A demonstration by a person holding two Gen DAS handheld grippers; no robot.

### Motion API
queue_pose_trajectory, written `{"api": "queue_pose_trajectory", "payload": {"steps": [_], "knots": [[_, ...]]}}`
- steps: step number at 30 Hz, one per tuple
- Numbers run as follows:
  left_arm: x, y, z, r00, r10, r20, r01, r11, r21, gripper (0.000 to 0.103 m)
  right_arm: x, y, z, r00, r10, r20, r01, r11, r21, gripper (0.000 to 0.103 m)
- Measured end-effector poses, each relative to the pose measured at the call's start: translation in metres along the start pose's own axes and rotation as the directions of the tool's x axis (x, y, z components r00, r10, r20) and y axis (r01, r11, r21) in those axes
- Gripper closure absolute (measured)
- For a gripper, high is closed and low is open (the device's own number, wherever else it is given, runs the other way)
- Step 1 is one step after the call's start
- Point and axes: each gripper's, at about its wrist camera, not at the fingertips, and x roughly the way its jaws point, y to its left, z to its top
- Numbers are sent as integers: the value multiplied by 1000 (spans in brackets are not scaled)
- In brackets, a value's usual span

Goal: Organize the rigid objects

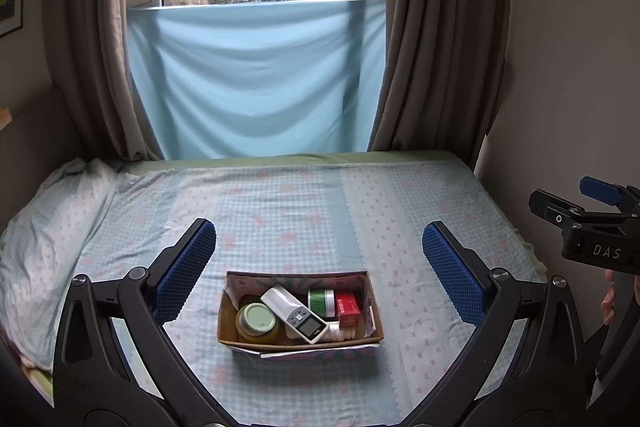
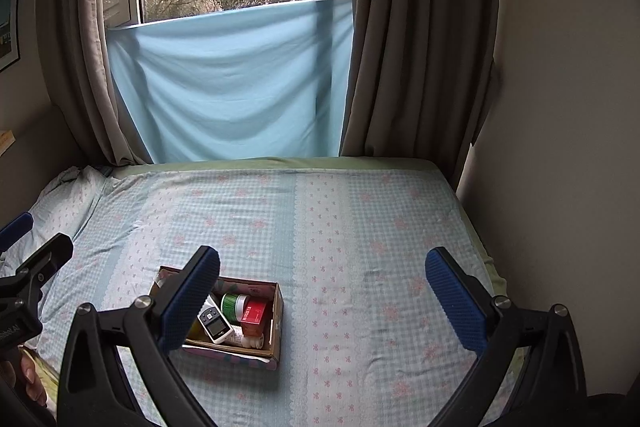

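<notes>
Now the cardboard box (image 1: 300, 341) sits near on the bed (image 1: 400, 207), full of jars and a remote (image 1: 294, 313). The left gripper (image 1: 320, 267) and right gripper (image 2: 322, 291) are both spread wide, holding nothing. A careless grab could tip the soft-standing box.

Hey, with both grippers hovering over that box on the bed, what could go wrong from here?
1. The remote lies slanted across the jar and other items, so pulling anything beneath could tip it out.
2. The box sits on a soft bed; pressing down may tilt it and shift the contents.
3. Items are packed tight: the green tub touches the red carton, leaving little room for the open jaws of the left gripper.
</notes>
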Motion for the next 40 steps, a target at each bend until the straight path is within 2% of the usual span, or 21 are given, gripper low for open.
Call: {"api": "queue_pose_trajectory", "payload": {"steps": [16, 26, 31, 40], "knots": [[-5, -7, 0, 1000, -2, 19, 2, 1000, 13, 0, -3, -1, -1, 1000, 3, 16, -3, 1000, 5, 1], [-13, -11, 2, 997, 29, 77, -31, 999, 16, 0, -5, -1, 0, 1000, -4, 27, 4, 1000, 3, 1], [-11, -13, 4, 996, 44, 76, -46, 999, 27, 0, -5, 0, 2, 1000, -3, 23, 3, 1000, 1, 1], [-9, -8, 6, 998, -6, 68, 6, 1000, -5, 0, -3, 0, 6, 1000, -3, 6, 3, 1000, 6, 1]]}}
